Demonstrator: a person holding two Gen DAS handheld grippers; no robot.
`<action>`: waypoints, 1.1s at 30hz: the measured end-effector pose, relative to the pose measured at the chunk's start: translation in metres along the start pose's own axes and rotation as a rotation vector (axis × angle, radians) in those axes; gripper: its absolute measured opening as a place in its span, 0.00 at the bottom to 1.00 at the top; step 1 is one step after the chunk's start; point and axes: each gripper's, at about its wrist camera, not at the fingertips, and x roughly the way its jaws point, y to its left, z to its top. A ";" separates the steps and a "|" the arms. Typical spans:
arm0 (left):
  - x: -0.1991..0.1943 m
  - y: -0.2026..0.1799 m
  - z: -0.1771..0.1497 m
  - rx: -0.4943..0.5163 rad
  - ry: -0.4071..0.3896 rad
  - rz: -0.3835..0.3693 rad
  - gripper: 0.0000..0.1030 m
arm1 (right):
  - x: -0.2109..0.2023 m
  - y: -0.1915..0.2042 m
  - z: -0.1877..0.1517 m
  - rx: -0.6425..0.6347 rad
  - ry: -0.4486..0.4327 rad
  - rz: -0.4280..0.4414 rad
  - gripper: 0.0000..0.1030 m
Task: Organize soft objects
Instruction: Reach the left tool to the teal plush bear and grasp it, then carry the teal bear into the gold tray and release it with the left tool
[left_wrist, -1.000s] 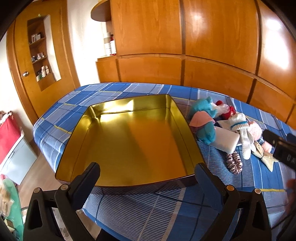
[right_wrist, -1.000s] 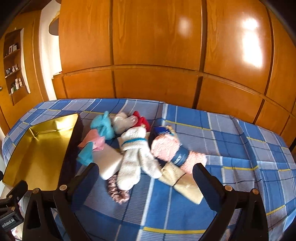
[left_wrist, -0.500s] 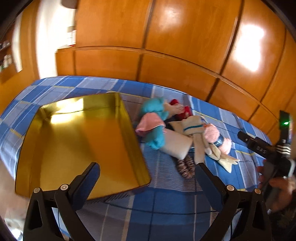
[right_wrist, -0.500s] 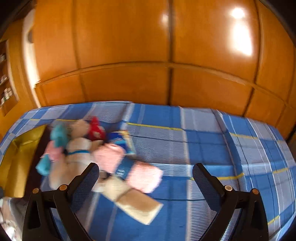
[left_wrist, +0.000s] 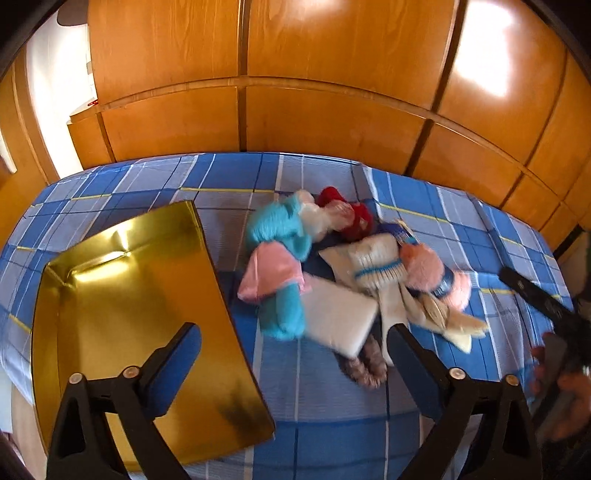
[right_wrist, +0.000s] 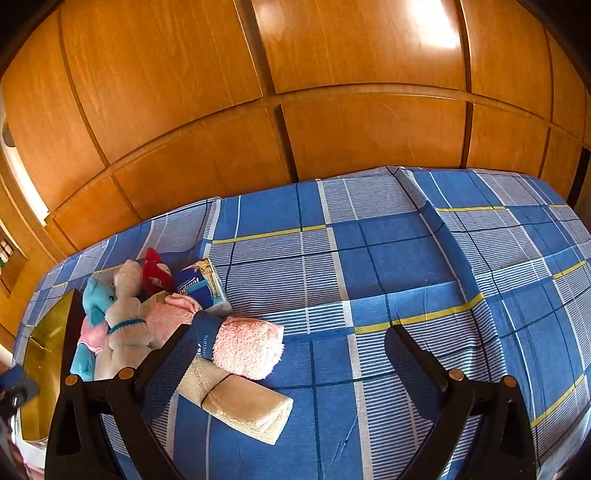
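Beside gold tray (left_wrist: 122, 295) (bed (left_wrist: 229, 177)), soft-toy pile (left_wrist: 343, 266).

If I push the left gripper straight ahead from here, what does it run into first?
Probably the folded white cloth at the near edge of the soft pile, with the blue plush beside it. The left gripper is open and empty; depth is unclear.

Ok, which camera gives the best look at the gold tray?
The left wrist view: the gold tray shows nearly whole, its shiny inside open to the camera. The right wrist view catches only a sliver of it at the left edge, behind the soft toys.
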 end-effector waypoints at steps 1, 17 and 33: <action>0.004 0.001 0.006 -0.003 0.005 0.003 0.91 | 0.000 0.001 0.000 -0.001 -0.001 0.004 1.00; 0.121 0.005 0.084 0.023 0.169 0.072 0.56 | 0.000 0.007 0.003 0.005 0.005 0.058 1.00; 0.077 0.022 0.076 -0.024 0.043 -0.051 0.28 | 0.002 -0.009 0.008 0.048 0.015 0.049 0.91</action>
